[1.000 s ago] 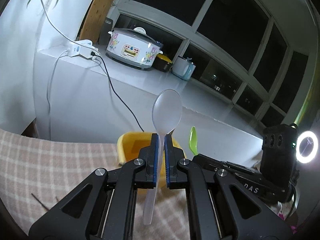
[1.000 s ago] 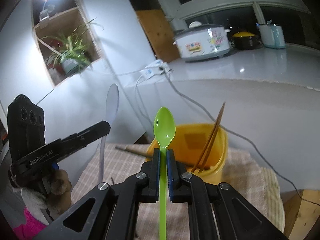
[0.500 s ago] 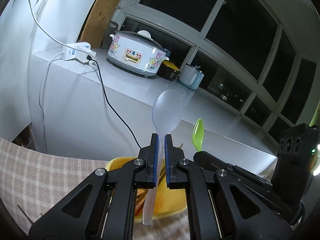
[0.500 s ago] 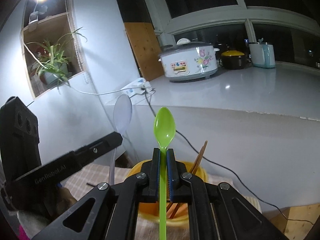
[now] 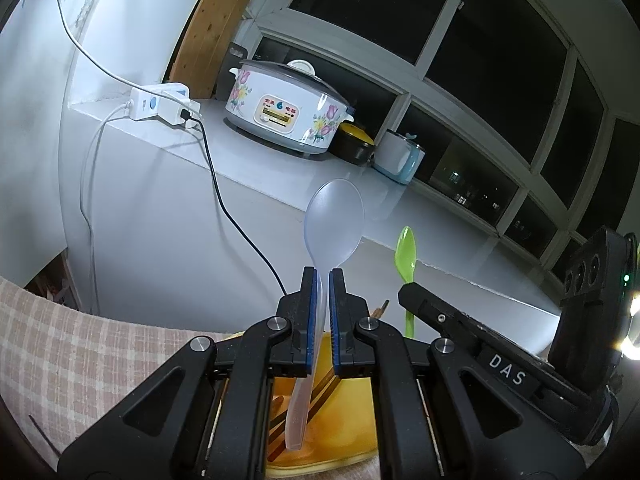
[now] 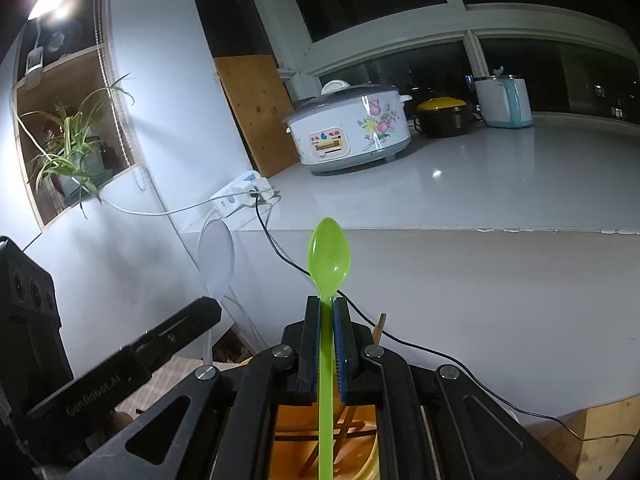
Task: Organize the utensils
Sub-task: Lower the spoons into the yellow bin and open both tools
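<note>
My left gripper (image 5: 323,276) is shut on a clear plastic spoon (image 5: 334,222), bowl up, its handle end hanging over the yellow cup (image 5: 328,450) below. My right gripper (image 6: 327,304) is shut on a green spoon (image 6: 329,256), also bowl up, with its handle reaching down into the yellow cup (image 6: 362,466). Brown chopsticks (image 6: 378,324) stand in that cup. The left wrist view has the green spoon (image 5: 406,254) and the right gripper's finger (image 5: 432,310) at right; the right wrist view has the clear spoon (image 6: 216,264) at left.
A checked cloth (image 5: 60,344) covers the table under the cup. Behind rises a white ledge (image 6: 460,184) with a flowered rice cooker (image 6: 348,132), a dark pot (image 6: 442,116), a blue-white kettle (image 6: 506,100) and a power strip (image 5: 160,106) with cables hanging down.
Both grippers moved forward over the yellow cup, which slid from ahead of the fingers to beneath them. Both spoons stay clamped; the ledge and rice cooker look closer.
</note>
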Action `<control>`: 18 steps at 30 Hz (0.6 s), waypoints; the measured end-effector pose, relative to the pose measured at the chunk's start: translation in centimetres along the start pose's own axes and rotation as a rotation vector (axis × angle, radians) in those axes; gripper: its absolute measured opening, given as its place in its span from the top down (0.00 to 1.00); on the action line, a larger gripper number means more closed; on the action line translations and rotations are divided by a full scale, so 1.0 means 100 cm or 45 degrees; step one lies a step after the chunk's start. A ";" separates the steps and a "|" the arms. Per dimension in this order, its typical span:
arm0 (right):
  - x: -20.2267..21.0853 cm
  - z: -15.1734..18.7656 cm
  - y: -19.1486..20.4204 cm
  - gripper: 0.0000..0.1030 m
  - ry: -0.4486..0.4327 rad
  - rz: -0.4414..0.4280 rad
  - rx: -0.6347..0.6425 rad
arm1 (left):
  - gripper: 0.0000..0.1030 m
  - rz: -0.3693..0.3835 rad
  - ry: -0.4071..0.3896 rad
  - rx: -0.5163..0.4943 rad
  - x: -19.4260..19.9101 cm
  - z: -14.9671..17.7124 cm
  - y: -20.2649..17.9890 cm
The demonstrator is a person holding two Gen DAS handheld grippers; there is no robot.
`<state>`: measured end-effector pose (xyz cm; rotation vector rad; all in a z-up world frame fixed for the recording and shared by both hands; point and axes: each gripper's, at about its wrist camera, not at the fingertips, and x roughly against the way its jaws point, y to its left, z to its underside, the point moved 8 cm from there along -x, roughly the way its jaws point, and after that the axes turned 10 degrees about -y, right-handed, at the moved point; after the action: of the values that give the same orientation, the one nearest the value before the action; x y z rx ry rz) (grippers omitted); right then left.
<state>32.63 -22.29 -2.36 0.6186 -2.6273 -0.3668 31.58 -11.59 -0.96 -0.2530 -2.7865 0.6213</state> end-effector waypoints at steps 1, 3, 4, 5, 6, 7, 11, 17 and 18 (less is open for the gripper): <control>-0.002 0.000 0.000 0.96 -0.001 0.000 -0.002 | 0.97 -0.003 -0.004 -0.006 0.000 0.000 0.000; -0.004 0.000 0.000 0.96 -0.006 0.003 -0.001 | 0.97 -0.013 -0.017 -0.017 -0.001 0.002 -0.001; -0.006 0.000 0.000 0.96 -0.007 0.001 -0.003 | 0.97 -0.013 -0.016 -0.019 -0.001 0.003 -0.002; -0.007 0.001 -0.001 0.96 -0.007 -0.002 -0.009 | 0.97 -0.009 -0.014 -0.022 -0.003 0.005 -0.003; -0.009 0.000 -0.001 0.96 -0.006 -0.002 -0.013 | 0.97 -0.007 -0.011 -0.028 -0.004 0.006 -0.003; -0.010 0.000 -0.002 0.96 -0.008 0.005 -0.016 | 0.97 -0.012 -0.008 -0.037 -0.005 0.008 -0.004; -0.013 -0.001 -0.004 0.96 -0.026 0.015 -0.021 | 0.97 -0.022 -0.010 -0.043 -0.007 0.013 -0.004; -0.016 -0.002 -0.008 0.96 -0.031 0.013 -0.047 | 0.97 -0.028 -0.008 -0.049 -0.009 0.018 -0.003; -0.016 -0.002 -0.008 0.96 -0.034 0.010 -0.049 | 0.97 -0.028 -0.005 -0.052 -0.009 0.019 -0.004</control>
<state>34.30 -22.29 -2.95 0.5947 -2.6407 -0.4253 31.87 -12.86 -2.65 -0.2296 -2.8042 0.5606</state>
